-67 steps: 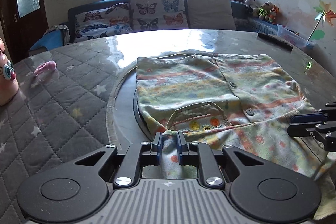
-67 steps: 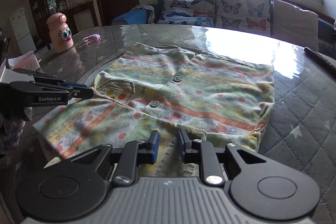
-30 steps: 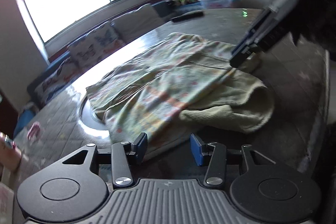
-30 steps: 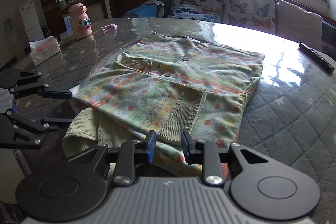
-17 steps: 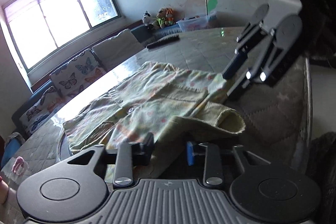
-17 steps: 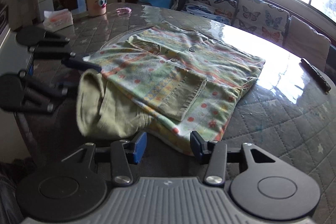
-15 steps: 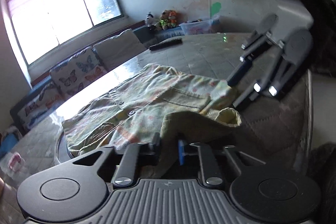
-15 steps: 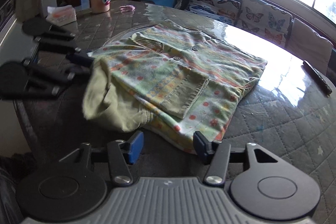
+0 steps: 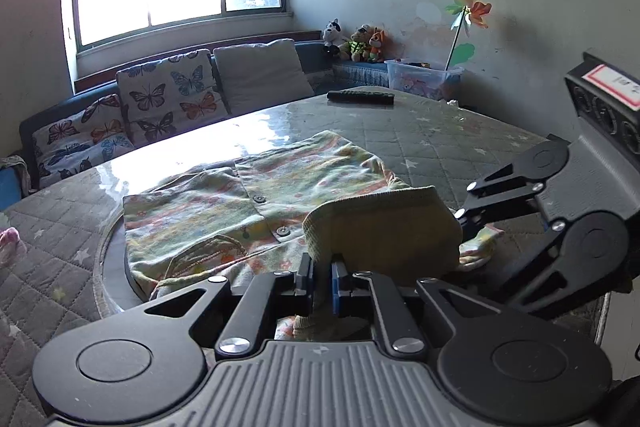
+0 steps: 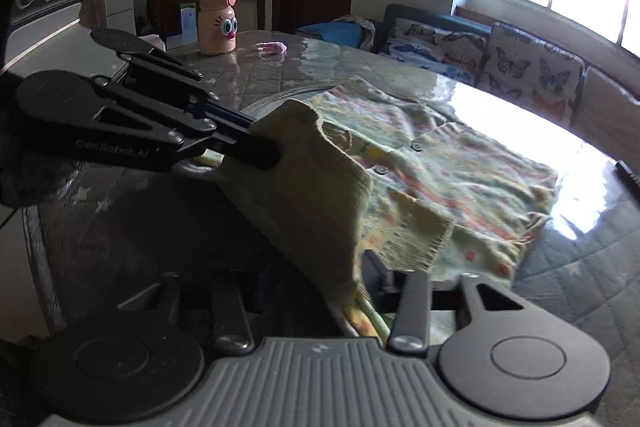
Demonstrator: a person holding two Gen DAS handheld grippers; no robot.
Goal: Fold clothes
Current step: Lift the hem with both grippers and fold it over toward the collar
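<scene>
We see shirt [image 9: 256,195] of soft fuzzy cloth, ribbed hem; table cover [image 9: 440,135] quilted under glossy clear film; grippers matt black plastic, shiny metal screws.

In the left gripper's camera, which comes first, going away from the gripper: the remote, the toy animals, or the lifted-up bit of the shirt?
From the left gripper:
1. Lifted shirt hem, right at the fingers.
2. Remote, at the table's far edge, right of middle.
3. Toy animals, against the back wall, beyond the table.

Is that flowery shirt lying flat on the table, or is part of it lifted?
Partly lifted. The shirt is mostly spread on the table, but its near hem is raised between the left gripper and right gripper.
</scene>
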